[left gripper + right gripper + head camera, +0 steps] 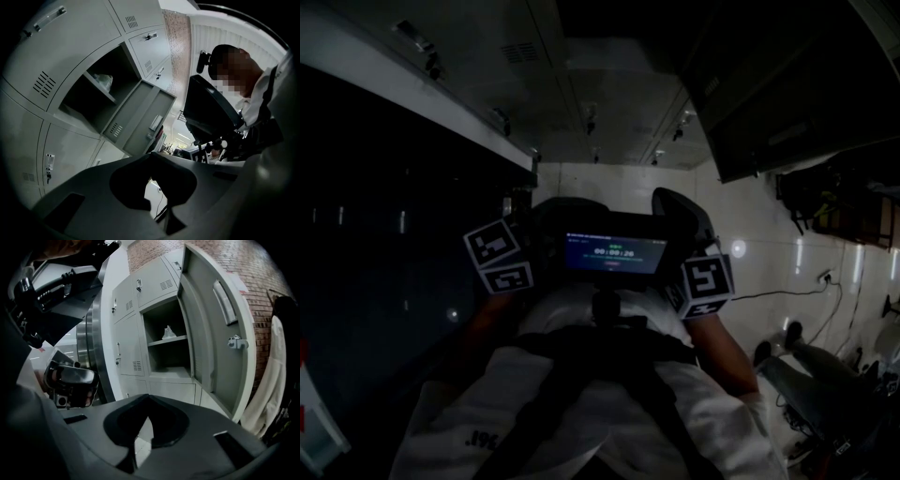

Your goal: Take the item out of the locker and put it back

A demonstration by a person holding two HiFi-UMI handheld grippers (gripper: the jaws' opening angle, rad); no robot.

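Two grippers are held close in front of the person's chest, one on each side of a small lit screen point(614, 253) mounted over a white shirt point(581, 412). In the dim head view their marker cubes point(500, 255) flank that screen. The left gripper point(151, 155) has its jaws pressed together tip to tip, with nothing between them. The right gripper point(149, 400) is the same: its jaws meet at the tips and pinch nothing. Below and beyond the hands lies a pale tiled floor point(769, 234).

Further out, both gripper views look at a bank of grey lockers. One locker point(166, 363) stands open, its door point(206, 333) swung wide to the right in the right gripper view. The same door point(140, 117) hangs out towards the camera in the left gripper view. A shelf point(180, 339) divides the open compartment.

The item point(169, 333), a small pale crumpled thing, rests on that shelf towards the back, well apart from both grippers. The left gripper view shows it point(104, 82) in the same place. What it is made of cannot be told.

Beyond the door is a brick wall point(243, 263), with a white garment point(267, 380) hanging at its right edge.
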